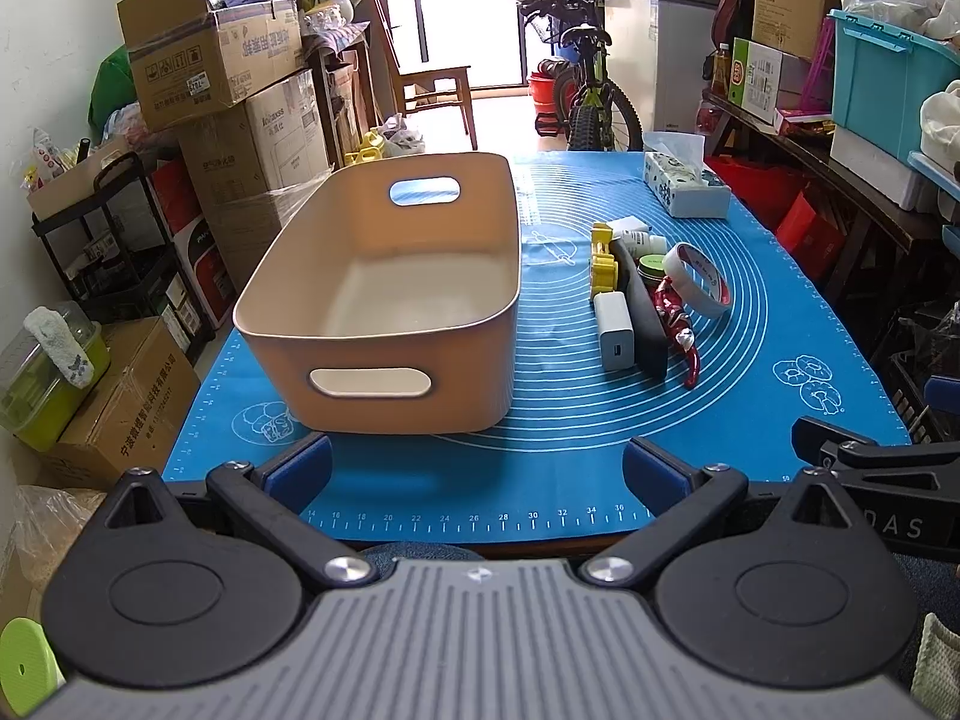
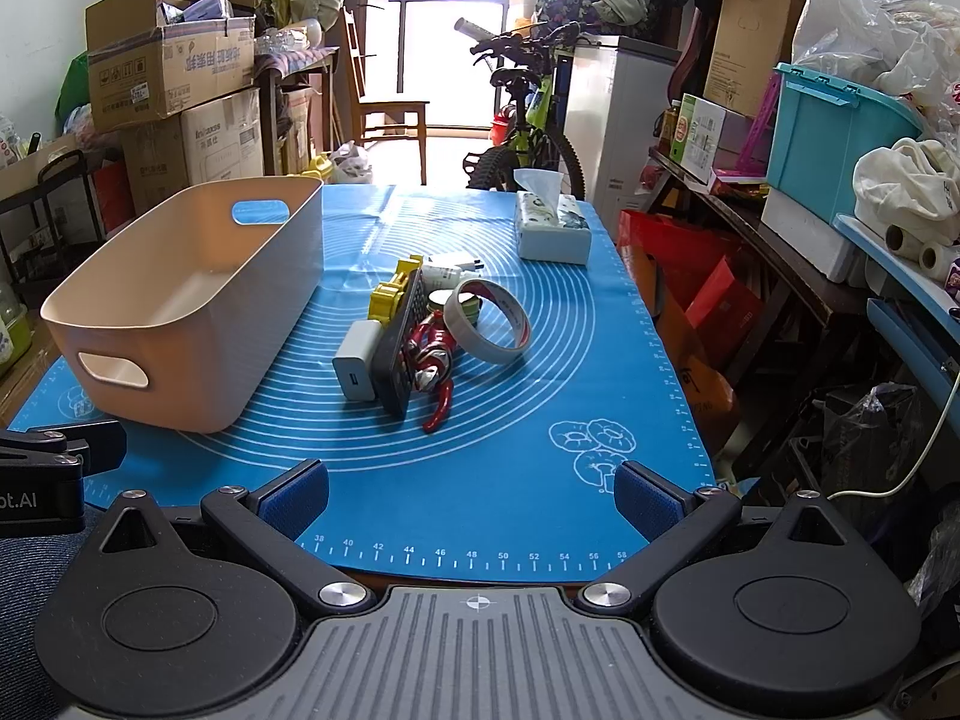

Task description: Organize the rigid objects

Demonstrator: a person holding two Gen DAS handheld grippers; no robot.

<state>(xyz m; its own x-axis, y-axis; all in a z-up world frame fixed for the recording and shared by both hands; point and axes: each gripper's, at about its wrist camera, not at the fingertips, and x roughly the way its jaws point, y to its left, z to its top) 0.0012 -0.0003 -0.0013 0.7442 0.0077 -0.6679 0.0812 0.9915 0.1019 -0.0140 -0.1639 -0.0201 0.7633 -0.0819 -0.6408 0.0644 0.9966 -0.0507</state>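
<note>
Your left gripper (image 1: 477, 468) and right gripper (image 2: 471, 495) hover, jaws released and empty. The small-item pile, tape roll (image 2: 493, 321) included, lies just right of the beige bin (image 2: 180, 300).

- Both views are lit by daylight from the tall glass door (image 1: 456, 18) at the far end of the room; the panes are blown out to white.
- A pale sheen is thrown across the blue silicone baking mat (image 2: 480, 480), strongest at its far end.
- Soft shadows are cast toward the camera beneath the beige plastic storage bin (image 1: 384, 300).
- Strong fisheye bending is seen at the edges, and the corners are darkened.
- Focus is kept sharp throughout.
</note>
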